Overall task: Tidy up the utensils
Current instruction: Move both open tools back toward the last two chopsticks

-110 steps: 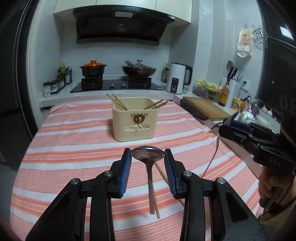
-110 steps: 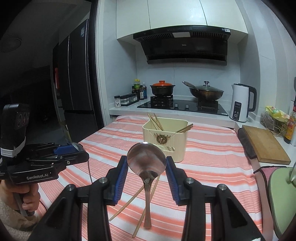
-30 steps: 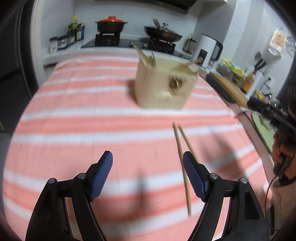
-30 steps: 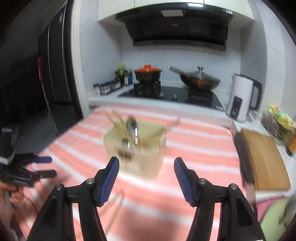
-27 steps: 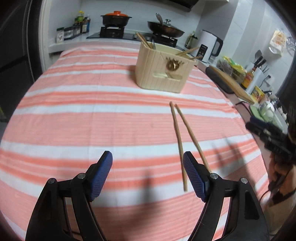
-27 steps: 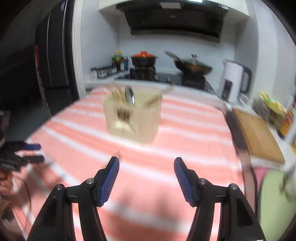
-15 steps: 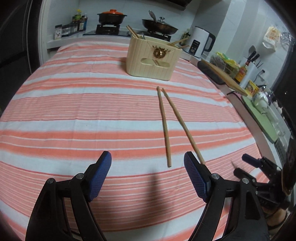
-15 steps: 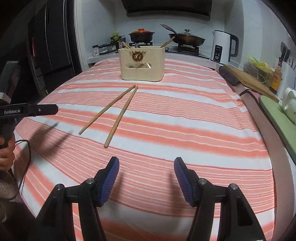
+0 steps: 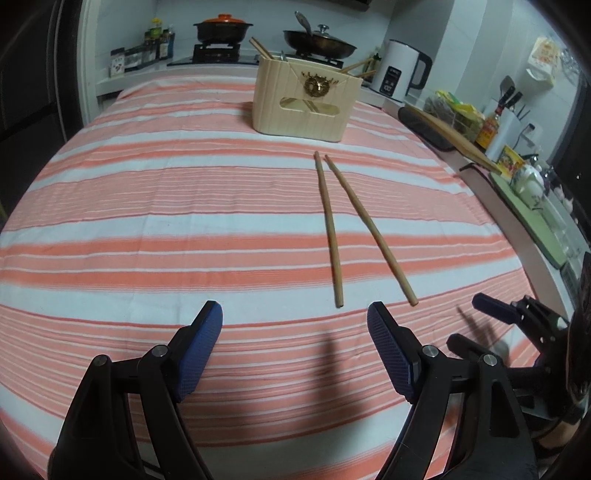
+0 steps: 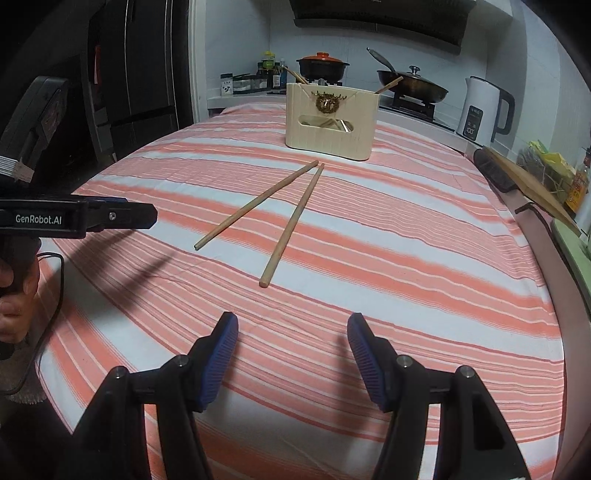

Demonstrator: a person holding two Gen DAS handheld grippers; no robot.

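Two wooden chopsticks (image 9: pixel 328 229) lie side by side on the orange-and-white striped tablecloth (image 9: pixel 147 221), tips toward a cream utensil holder (image 9: pixel 306 103) at the far end. The holder has chopsticks and a spoon handle sticking out. The chopsticks (image 10: pixel 291 221) and the holder (image 10: pixel 332 122) also show in the right wrist view. My left gripper (image 9: pixel 295 332) is open and empty, just short of the chopsticks' near ends. My right gripper (image 10: pixel 293 339) is open and empty, low over the cloth near the table's front edge.
A stove with an orange-lidded pot (image 9: pixel 223 31) and a wok (image 9: pixel 319 42) stands behind the table. A white kettle (image 9: pixel 404 75), a cutting board (image 9: pixel 450 136) and bottles line the counter on the right. A dark fridge (image 10: pixel 136 74) stands to the left.
Both spoons held 3.7 s ago now stand in the holder. Both grippers have opened and pulled back toward the near end of the table; the chopsticks lie still.
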